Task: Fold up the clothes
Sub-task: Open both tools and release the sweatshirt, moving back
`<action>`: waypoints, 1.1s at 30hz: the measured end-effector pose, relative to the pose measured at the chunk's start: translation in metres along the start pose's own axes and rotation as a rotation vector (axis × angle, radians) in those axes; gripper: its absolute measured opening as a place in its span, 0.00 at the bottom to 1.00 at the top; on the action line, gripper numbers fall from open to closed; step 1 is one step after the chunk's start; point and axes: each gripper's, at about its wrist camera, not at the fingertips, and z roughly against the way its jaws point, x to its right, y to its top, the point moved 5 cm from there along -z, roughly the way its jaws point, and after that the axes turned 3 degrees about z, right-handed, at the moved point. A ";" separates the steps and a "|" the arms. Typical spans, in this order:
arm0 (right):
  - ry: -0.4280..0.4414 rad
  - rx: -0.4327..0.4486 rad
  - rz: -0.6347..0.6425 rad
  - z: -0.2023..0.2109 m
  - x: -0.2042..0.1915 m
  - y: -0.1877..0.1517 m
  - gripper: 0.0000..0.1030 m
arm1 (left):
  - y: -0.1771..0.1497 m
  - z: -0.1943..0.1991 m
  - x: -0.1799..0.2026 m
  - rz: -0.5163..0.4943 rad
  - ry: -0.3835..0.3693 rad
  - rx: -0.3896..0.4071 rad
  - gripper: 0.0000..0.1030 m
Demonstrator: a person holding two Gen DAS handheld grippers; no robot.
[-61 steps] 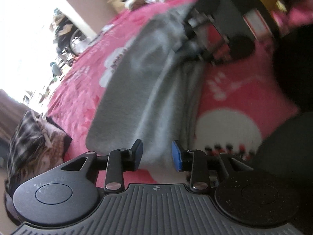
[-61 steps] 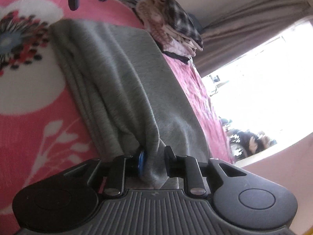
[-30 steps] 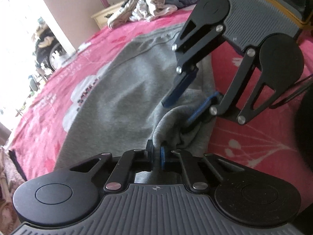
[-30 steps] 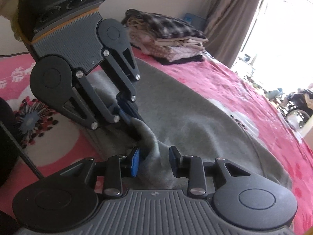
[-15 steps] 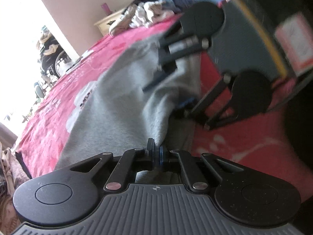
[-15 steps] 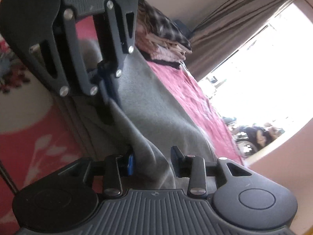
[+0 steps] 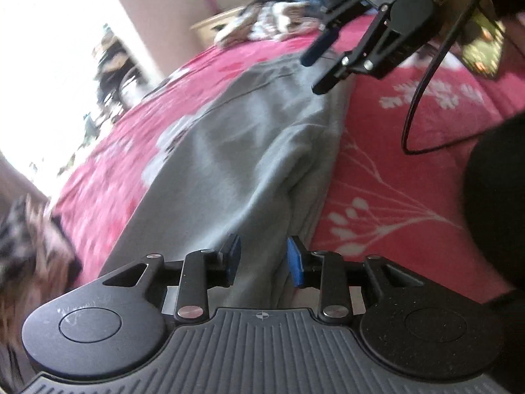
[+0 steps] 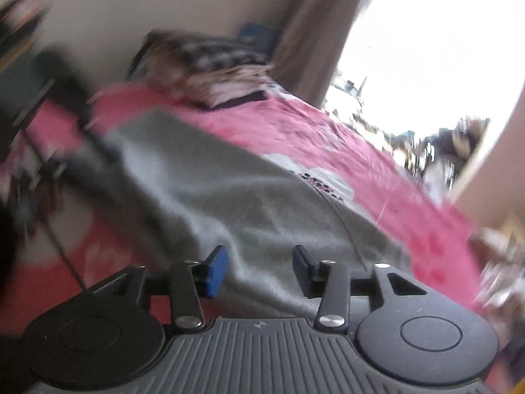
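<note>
A pink flowered bed (image 7: 387, 170) carries the grey garment (image 7: 229, 164) lengthwise along its middle, a folded plaid stack (image 8: 213, 65) beyond the garment's far end, and over the garment both the left tool (image 7: 264, 257) and right tool (image 8: 259, 271) gape, released.

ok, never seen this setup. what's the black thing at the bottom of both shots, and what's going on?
There is no robot arm. A person holds a two-finger gripper in each hand, and a fisheye camera on each looks forward along its fingers, so the black body at the bottom is the tool itself. One picture comes from the left gripper, the other from the right gripper. Both are open and hold nothing. A grey garment lies on a pink floral bedspread, partly folded lengthwise. In the left view the right gripper hangs above the garment's far end. A stack of folded clothes sits at one end of the bed, and a loose pile of clothes at the other.
</note>
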 end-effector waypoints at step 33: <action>-0.085 -0.068 -0.451 -0.038 0.112 -0.062 0.09 | -0.042 0.002 -0.036 0.354 -0.082 -0.170 0.30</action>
